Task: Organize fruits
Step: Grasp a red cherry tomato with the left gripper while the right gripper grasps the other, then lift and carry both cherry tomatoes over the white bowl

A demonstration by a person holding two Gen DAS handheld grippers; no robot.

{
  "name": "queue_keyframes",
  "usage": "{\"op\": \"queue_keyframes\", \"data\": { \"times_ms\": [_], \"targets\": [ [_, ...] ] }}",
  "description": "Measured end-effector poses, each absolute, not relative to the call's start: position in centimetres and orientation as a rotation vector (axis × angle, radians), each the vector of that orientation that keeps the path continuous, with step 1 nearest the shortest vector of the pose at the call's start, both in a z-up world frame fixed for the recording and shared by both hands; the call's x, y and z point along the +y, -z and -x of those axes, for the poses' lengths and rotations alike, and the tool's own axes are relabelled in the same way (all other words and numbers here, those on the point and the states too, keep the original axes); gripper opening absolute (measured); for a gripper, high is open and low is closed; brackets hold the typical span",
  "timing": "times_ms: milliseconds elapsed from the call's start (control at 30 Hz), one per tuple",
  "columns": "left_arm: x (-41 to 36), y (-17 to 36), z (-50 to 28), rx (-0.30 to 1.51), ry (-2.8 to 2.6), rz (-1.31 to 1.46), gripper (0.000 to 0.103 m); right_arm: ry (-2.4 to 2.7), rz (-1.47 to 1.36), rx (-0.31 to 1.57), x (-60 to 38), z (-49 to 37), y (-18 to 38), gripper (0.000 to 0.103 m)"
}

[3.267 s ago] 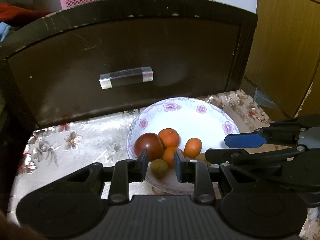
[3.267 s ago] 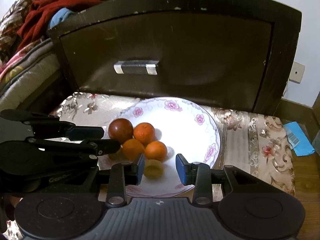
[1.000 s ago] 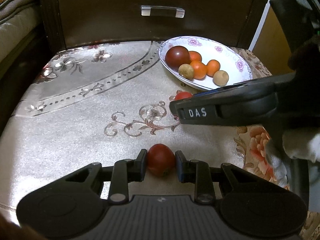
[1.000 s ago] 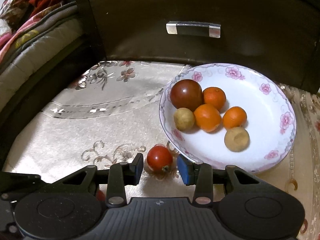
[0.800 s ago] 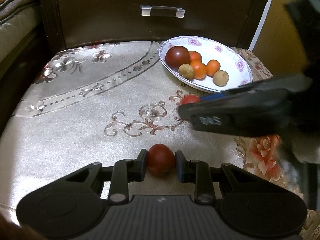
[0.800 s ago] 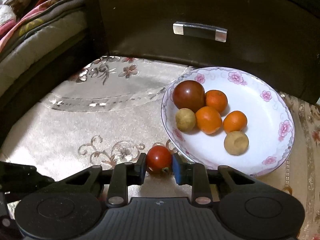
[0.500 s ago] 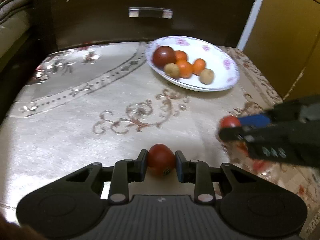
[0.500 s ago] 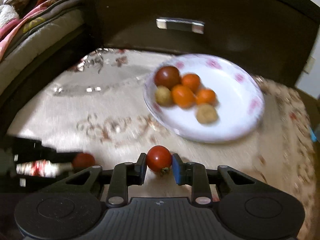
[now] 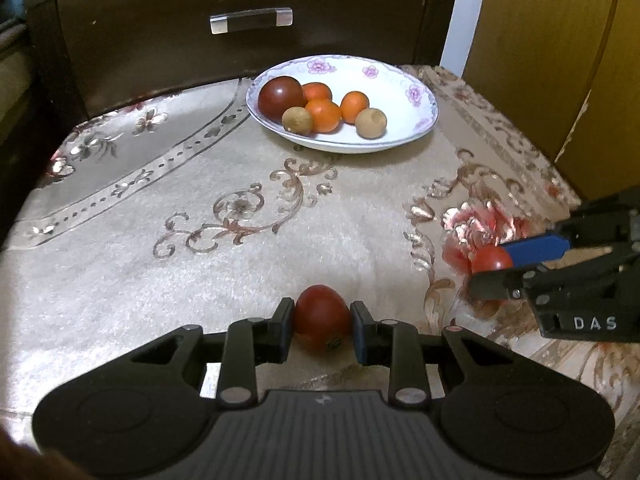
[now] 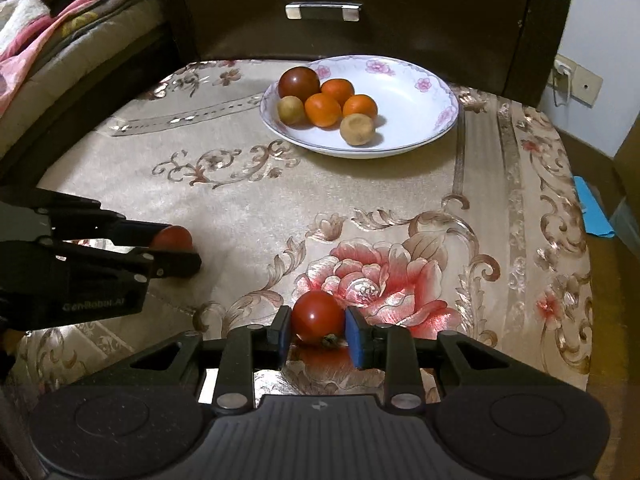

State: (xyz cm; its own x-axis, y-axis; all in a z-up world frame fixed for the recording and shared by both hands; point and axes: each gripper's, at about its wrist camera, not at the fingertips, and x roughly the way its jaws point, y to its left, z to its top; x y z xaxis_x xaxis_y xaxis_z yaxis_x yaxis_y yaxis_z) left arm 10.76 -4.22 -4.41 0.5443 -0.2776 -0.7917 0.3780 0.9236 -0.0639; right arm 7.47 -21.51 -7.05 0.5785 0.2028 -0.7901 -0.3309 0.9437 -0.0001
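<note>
Two tomatoes are in hand: our left gripper [image 9: 322, 330] clamps the darker tomato [image 9: 322, 316]; our right gripper [image 10: 314, 332] clamps the red tomato [image 10: 318, 316]; both low over the tabletop [image 10: 360, 200], well short of the plate [image 10: 416, 100], presumably bound there to join the oranges [image 10: 338, 104].

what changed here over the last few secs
Both grippers came back from the bowl toward the near cloth. The right gripper took a red tomato; the left gripper holds a darker tomato. The six fruits in the bowl stayed put.
</note>
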Motion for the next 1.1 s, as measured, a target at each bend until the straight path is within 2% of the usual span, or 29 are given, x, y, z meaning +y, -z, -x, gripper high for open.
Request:
{"op": "queue_keyframes", "data": {
  "times_ms": [267,700,800,933,1100],
  "targets": [
    [-4.8,3.9,-9.8,0.954,0.296,-0.183,0.047,-0.346,0.187,0.897,-21.4,-7.4,7.3,0.027],
    [-5.7,4.0,-10.9,0.955,0.33,-0.15,0.048,-0.343,0.154,0.911,-22.0,-7.3,7.1,0.027],
    [-5.8,4.0,-10.8,0.954,0.334,-0.152,0.046,-0.341,0.164,0.906,-21.9,-7.1,7.1,0.026],
    [-6.2,3.7,-10.9,0.964,0.339,-0.17,0.038,-0.335,0.17,0.904,-21.7,-7.1,7.1,0.026],
    [-6.3,3.6,-11.1,0.978,0.338,-0.174,0.037,-0.347,0.162,0.905,-21.9,-7.3,7.0,0.019]
  ]
}}
